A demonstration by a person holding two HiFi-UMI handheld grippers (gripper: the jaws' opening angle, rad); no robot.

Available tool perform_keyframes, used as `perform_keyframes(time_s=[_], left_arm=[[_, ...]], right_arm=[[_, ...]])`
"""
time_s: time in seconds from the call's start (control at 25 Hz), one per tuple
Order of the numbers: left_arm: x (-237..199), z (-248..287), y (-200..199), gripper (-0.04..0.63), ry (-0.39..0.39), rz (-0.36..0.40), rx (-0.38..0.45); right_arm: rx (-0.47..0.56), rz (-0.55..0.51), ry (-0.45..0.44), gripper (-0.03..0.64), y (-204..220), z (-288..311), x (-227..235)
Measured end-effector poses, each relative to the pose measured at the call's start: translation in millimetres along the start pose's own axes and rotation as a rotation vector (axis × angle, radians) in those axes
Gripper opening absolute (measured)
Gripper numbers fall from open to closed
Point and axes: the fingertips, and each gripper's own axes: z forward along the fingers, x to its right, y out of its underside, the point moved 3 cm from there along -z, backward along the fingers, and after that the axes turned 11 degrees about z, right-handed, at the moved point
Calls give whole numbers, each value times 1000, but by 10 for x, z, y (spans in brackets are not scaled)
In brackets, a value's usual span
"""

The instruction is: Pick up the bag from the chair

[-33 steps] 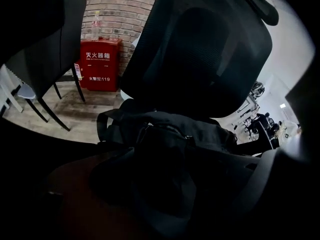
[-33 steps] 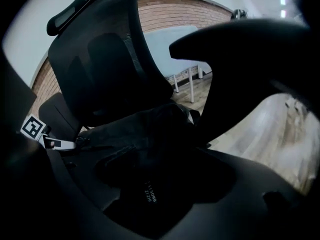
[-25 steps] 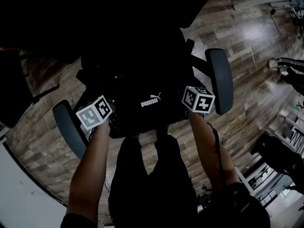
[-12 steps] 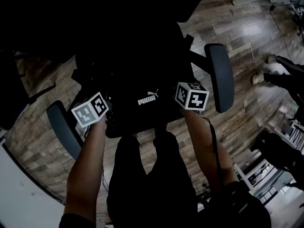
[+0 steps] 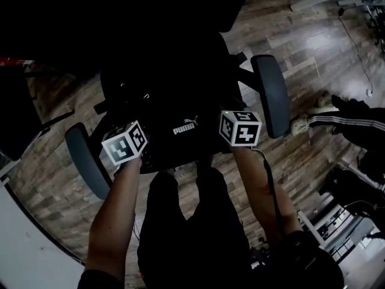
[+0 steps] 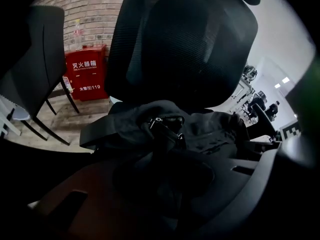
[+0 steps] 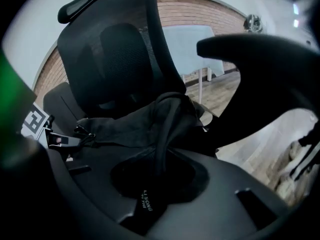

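Seemingly, bag fills chair between armrests.

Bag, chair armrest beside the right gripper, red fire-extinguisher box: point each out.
bag (image 5: 185,127): head view, on its white logo.
chair armrest (image 5: 271,95): head view, middle of the pad at the view's right.
red fire-extinguisher box (image 6: 86,75): left gripper view, centre of its front panel.
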Motion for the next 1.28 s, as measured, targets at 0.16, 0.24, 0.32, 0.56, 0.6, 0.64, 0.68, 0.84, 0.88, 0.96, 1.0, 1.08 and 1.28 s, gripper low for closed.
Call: perform_keyframes(time_s=[0.16,0.24,0.32,0.56,0.6,0.64,0.68,0.84,0.88,0.96,1.0,1.08,1.28], left_arm=[[45,-255,-41,78,-16,11,26],[63,-372,-70,77,-15,34,47],[97,-499,-106,75,-19,44,69],[224,-1019,-366,72,-44,75,173],[249,-1120,-423,71,-47,76,189],[280,-1219,-487,69,-49,79,206],[315,-1315,-553,69,-51,85,226],[445,-1692,-778,66,-58,115,300],[470,-1781,-830,66,-59,119,317],[512,-1960,-929,64,-61,122,351],[530,-2052,-972,64,-61,120,365],[570,-2242,-1041,63,-61,114,390],[702,-2683,-1214,63,-55,103,457]], right_arm=[[28,-4,-43,64,-41,-267,-111],[44,-14,-59,64,-78,-387,-165],[55,-16,-69,64,-108,-500,-202],[103,-13,-115,63,-268,-894,-346],[111,-8,-124,63,-310,-971,-376],[119,-3,-132,63,-358,-1047,-402],[126,0,-140,63,-408,-1121,-425],[172,-9,-164,63,-636,-1473,-539],[188,-11,-170,63,-706,-1569,-575],[217,-21,-185,63,-835,-1749,-655],[228,-27,-191,63,-891,-1839,-696],[246,-38,-200,63,-984,-2022,-773],[296,-64,-221,63,-1202,-2483,-917]])
